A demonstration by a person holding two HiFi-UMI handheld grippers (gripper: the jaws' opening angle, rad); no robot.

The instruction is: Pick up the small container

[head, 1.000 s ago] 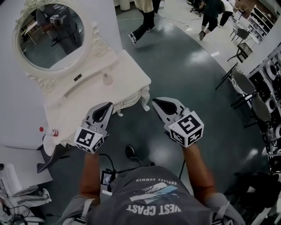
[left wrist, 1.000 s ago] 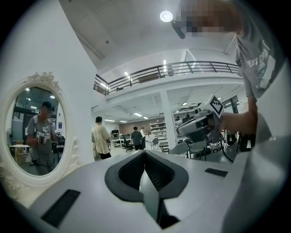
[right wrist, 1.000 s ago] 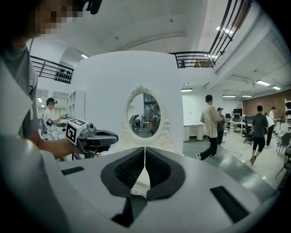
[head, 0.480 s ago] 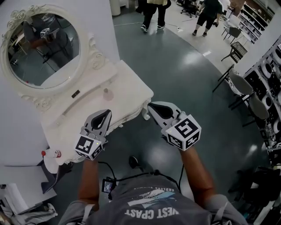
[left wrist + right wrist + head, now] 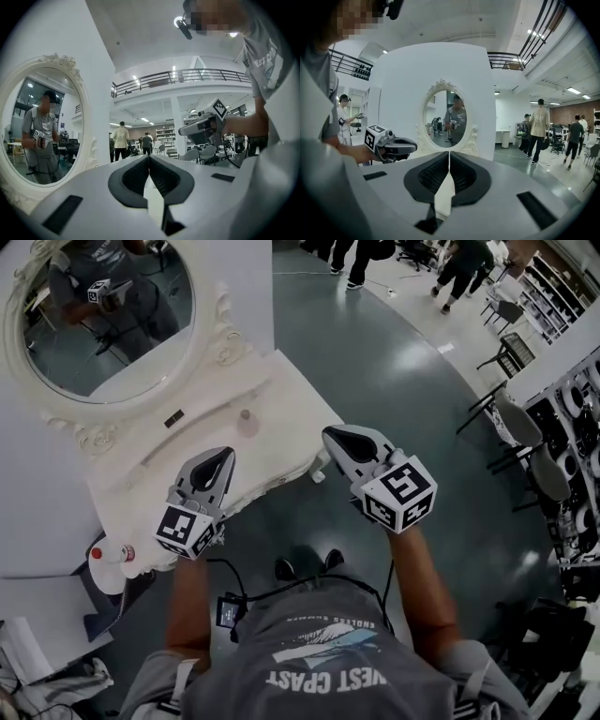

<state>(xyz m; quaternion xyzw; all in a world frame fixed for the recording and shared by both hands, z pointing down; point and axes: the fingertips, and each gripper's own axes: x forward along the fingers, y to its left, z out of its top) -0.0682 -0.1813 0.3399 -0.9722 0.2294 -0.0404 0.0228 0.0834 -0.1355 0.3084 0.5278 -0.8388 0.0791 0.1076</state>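
At the far left end of the white counter [image 5: 141, 486] sits a red-capped bottle [image 5: 105, 554], no concern of mine. The oval mirror [image 5: 103, 315] rises behind the counter's back ledge. My left tongs [image 5: 223, 456] hang over the counter's front edge, pressed together with nothing between them. Just ahead of their tip, a little to the right, stands the small container [image 5: 247, 423]. It is upright on the counter near the ledge under the mirror, apart from both tongs. It is too small here for me to tell what it is made of. I judge it light, hard and smooth, so it will likely tip or skid if nudged off-centre. I would spread the tongs first, then pinch it across the body, low and square, with gentle pressure. My right tongs [image 5: 333, 435] are out past the counter's corner, over the floor, likewise pressed together and empty.
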